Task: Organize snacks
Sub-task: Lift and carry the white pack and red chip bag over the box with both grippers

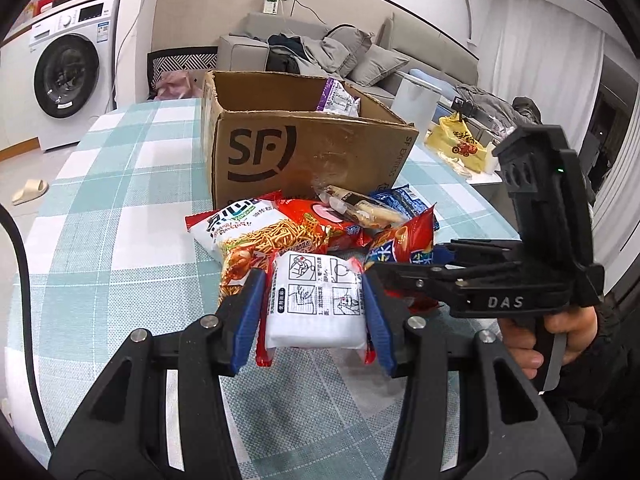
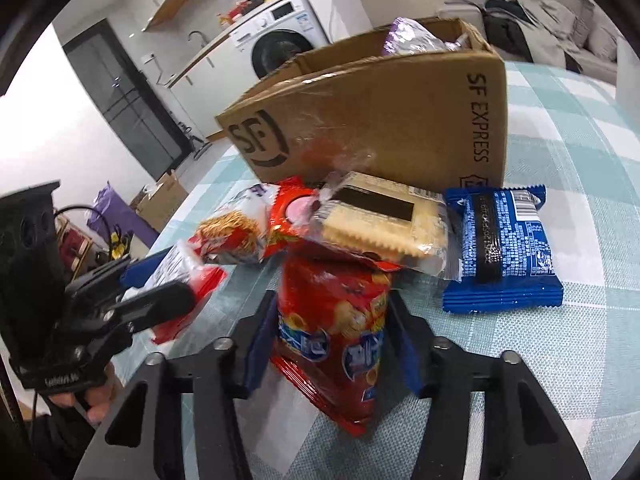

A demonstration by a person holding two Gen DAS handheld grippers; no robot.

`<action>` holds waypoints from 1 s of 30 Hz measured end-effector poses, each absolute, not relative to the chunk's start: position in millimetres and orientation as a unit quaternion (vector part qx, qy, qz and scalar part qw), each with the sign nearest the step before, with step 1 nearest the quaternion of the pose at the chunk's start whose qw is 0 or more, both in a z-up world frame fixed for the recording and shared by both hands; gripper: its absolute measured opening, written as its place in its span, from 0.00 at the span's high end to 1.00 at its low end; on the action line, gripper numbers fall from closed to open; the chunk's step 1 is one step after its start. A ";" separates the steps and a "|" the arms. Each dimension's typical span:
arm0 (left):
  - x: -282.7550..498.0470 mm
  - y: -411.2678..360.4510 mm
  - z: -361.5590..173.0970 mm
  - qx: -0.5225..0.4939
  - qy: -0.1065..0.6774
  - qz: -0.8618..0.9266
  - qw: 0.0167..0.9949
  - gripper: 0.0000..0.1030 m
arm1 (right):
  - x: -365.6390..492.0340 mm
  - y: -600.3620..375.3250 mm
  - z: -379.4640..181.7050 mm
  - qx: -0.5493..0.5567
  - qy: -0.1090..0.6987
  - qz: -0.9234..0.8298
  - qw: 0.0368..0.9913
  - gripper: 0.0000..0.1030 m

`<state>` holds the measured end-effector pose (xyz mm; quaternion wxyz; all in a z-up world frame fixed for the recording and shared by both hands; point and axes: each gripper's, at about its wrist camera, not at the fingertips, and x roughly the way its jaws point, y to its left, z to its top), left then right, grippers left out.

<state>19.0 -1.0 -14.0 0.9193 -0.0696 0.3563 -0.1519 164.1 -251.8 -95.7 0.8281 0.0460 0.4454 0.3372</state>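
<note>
My left gripper [image 1: 314, 300] is shut on a white snack packet with red ends [image 1: 316, 304], held just above the table; it also shows in the right wrist view [image 2: 176, 276]. My right gripper [image 2: 330, 328] is shut on a red chip bag [image 2: 336, 332], also seen in the left wrist view [image 1: 404, 246]. An open SF cardboard box [image 1: 304, 148] stands behind the snack pile, with a purple packet [image 1: 336, 98] inside. Loose on the table lie a noodle-stick bag [image 1: 248, 236], a red packet [image 2: 286, 216], a clear cracker pack [image 2: 380, 220] and a blue packet [image 2: 504, 248].
The table has a teal and white checked cloth [image 1: 120, 240]. A yellow bag [image 1: 460, 146] lies at the table's far right. A washing machine [image 1: 68, 68] and a grey sofa [image 1: 360, 52] stand beyond the table.
</note>
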 end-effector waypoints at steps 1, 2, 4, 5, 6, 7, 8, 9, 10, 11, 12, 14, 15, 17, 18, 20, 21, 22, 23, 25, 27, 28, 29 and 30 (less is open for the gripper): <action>19.0 -0.9 -13.9 -0.070 0.356 -0.151 0.919 0.56 | 162.1 -251.6 -94.5 0.044 0.444 0.340 0.828 0.54; 19.9 -1.6 -14.6 -0.071 0.356 -0.150 0.920 0.56 | 159.7 -253.7 -93.8 0.042 0.443 0.343 0.827 0.56; 19.8 -1.6 -14.0 -0.071 0.354 -0.150 0.920 0.56 | 158.0 -253.9 -91.4 0.042 0.440 0.349 0.827 0.57; 19.9 -1.7 -14.2 -0.072 0.353 -0.148 0.921 0.56 | 157.2 -254.7 -90.6 0.042 0.439 0.352 0.826 0.57; 19.8 -1.2 -13.7 -0.073 0.351 -0.148 0.922 0.56 | 155.9 -255.5 -89.7 0.043 0.437 0.355 0.825 0.57; 19.8 -0.6 -13.5 -0.074 0.350 -0.146 0.922 0.56 | 154.3 -256.7 -87.7 0.044 0.433 0.358 0.826 0.57; 20.2 0.0 -13.5 -0.075 0.349 -0.145 0.923 0.56 | 154.2 -256.5 -87.1 0.045 0.431 0.359 0.827 0.57; 20.6 0.9 -13.4 -0.076 0.349 -0.144 0.923 0.56 | 152.9 -258.9 -85.2 0.047 0.428 0.364 0.826 0.57; 20.5 1.3 -12.7 -0.077 0.347 -0.142 0.924 0.56 | 151.4 -262.2 -83.2 0.050 0.425 0.370 0.825 0.57; 20.4 1.6 -12.3 -0.077 0.346 -0.141 0.924 0.56 | 151.5 -264.1 -82.5 0.051 0.423 0.371 0.825 0.57; 20.2 1.8 -11.7 -0.077 0.345 -0.139 0.925 0.56 | 150.4 -265.1 -80.5 0.050 0.420 0.372 0.826 0.57; 20.1 2.0 -10.1 -0.079 0.342 -0.138 0.926 0.56 | 147.1 -267.5 -75.3 0.053 0.414 0.376 0.827 0.57; 20.3 2.0 -9.2 -0.079 0.341 -0.136 0.927 0.56 | 146.2 -268.5 -73.4 0.053 0.411 0.377 0.829 0.57; 20.2 2.0 -6.9 -0.078 0.338 -0.134 0.928 0.56 | 144.0 -271.3 -67.7 0.052 0.402 0.380 0.832 0.57; 19.8 2.5 -5.7 -0.078 0.337 -0.132 0.929 0.56 | 143.3 -272.6 -64.9 0.052 0.398 0.380 0.833 0.57; 19.6 3.6 -3.9 -0.081 0.335 -0.130 0.930 0.56 | 143.1 -276.0 -60.5 0.057 0.394 0.381 0.835 0.57; 19.5 4.4 -2.5 -0.083 0.334 -0.128 0.930 0.56 | 143.0 -277.7 -58.9 0.059 0.391 0.381 0.836 0.57; 19.8 5.0 -0.8 -0.084 0.332 -0.125 0.931 0.56 | 142.6 -280.1 -56.4 0.060 0.388 0.380 0.838 0.57; 19.6 5.0 0.4 -0.085 0.331 -0.123 0.932 0.56 | 141.3 -283.3 -54.7 0.061 0.385 0.379 0.839 0.57; 19.7 5.7 4.6 -0.088 0.326 -0.121 0.934 0.56 | 140.5 -288.8 -51.9 0.067 0.377 0.381 0.841 0.57; 20.0 5.6 9.7 -0.088 0.320 -0.118 0.936 0.56 | 138.8 -293.2 -45.0 0.070 0.367 0.383 0.845 0.57; 20.4 5.7 10.9 -0.088 0.318 -0.116 0.937 0.56 | 138.4 -296.0 -41.0 0.071 0.360 0.383 0.848 0.57; 21.1 5.8 13.3 -0.090 0.315 -0.114 0.938 0.56 | 137.3 -296.9 -36.9 0.071 0.358 0.383 0.849 0.57; 22.2 5.9 15.5 -0.091 0.313 -0.113 0.938 0.56 | 137.7 -299.9 -33.4 0.072 0.355 0.382 0.850 0.57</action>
